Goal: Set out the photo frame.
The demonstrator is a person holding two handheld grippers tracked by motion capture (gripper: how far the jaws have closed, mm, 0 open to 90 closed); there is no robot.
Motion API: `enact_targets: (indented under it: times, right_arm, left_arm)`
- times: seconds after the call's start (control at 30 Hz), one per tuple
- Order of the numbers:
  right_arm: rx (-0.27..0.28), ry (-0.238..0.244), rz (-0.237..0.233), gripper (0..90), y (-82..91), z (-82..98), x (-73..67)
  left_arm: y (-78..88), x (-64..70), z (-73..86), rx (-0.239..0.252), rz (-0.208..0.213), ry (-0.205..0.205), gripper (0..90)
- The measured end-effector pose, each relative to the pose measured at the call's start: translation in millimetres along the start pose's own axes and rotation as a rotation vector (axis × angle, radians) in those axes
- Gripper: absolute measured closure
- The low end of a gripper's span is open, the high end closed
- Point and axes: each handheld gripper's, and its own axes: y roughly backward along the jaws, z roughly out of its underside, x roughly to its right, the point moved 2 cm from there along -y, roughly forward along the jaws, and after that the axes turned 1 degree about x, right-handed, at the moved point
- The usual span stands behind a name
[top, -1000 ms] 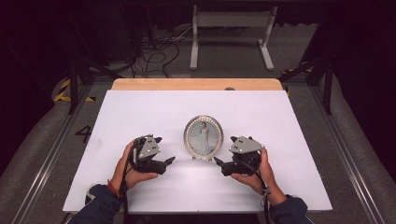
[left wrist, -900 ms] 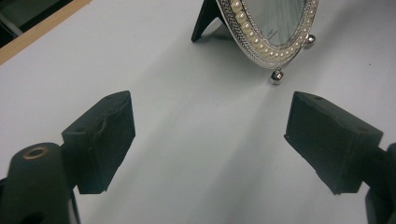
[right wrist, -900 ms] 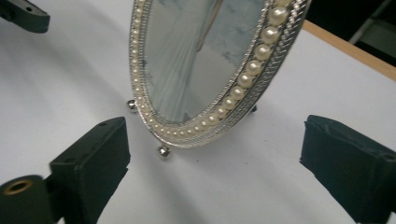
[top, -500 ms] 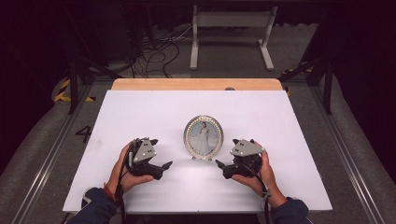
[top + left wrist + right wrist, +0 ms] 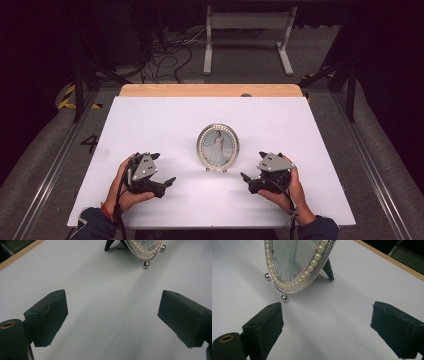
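Observation:
An oval silver picture frame [image 5: 217,147] edged with pearls stands upright on the white table [image 5: 150,125], on small ball feet and a dark back prop. It holds a picture of a figure in white. My left gripper [image 5: 167,182] lies low to the frame's left. Its jaws have just been opening and now stand open with nothing between them. My right gripper [image 5: 245,177] lies to the frame's right, also open and empty. The left gripper [image 5: 112,315] looks at the frame's lower rim [image 5: 146,250] from some way off. The right gripper [image 5: 325,325] is closer to the frame [image 5: 294,262].
A wooden strip [image 5: 210,90] runs along the table's far edge. Beyond it, on the floor, are a white metal stand [image 5: 247,30] and loose cables [image 5: 170,55]. Dark rails flank the table on both sides.
Both hands have drawn back from the frame, outward and toward the near edge. The frame has stayed upright in place.

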Motion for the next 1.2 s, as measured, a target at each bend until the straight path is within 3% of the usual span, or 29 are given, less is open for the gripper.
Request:
enact_targets:
  times: [0.43, 0.53, 0.67, 0.97, 1.2]
  right_arm:
    - [0.024, -0.031, 0.02, 10.9, 13.1, 17.0, 14.8]
    - [0.02, -0.033, 0.025, 10.9, 15.0, 20.0, 17.1]
    - [0.017, -0.039, 0.025, 10.9, 19.3, 26.6, 20.6]
    - [0.004, -0.054, 0.036, 10.9, 26.0, 37.9, 27.1]
    - [-0.012, -0.065, 0.047, 10.7, 31.2, 49.4, 30.3]
  left_arm:
    - [8.8, -4.2, 19.1, -0.005, -0.001, 0.016, 9.4]
    - [10.0, -7.6, 23.1, -0.002, -0.008, 0.036, 9.4]
    - [10.5, -7.0, 24.5, -0.004, -0.015, 0.023, 9.4]
    - [12.5, -7.5, 30.9, -0.022, -0.02, 0.032, 9.4]
    - [21.5, -12.3, 41.0, -0.016, -0.029, 0.063, 9.4]
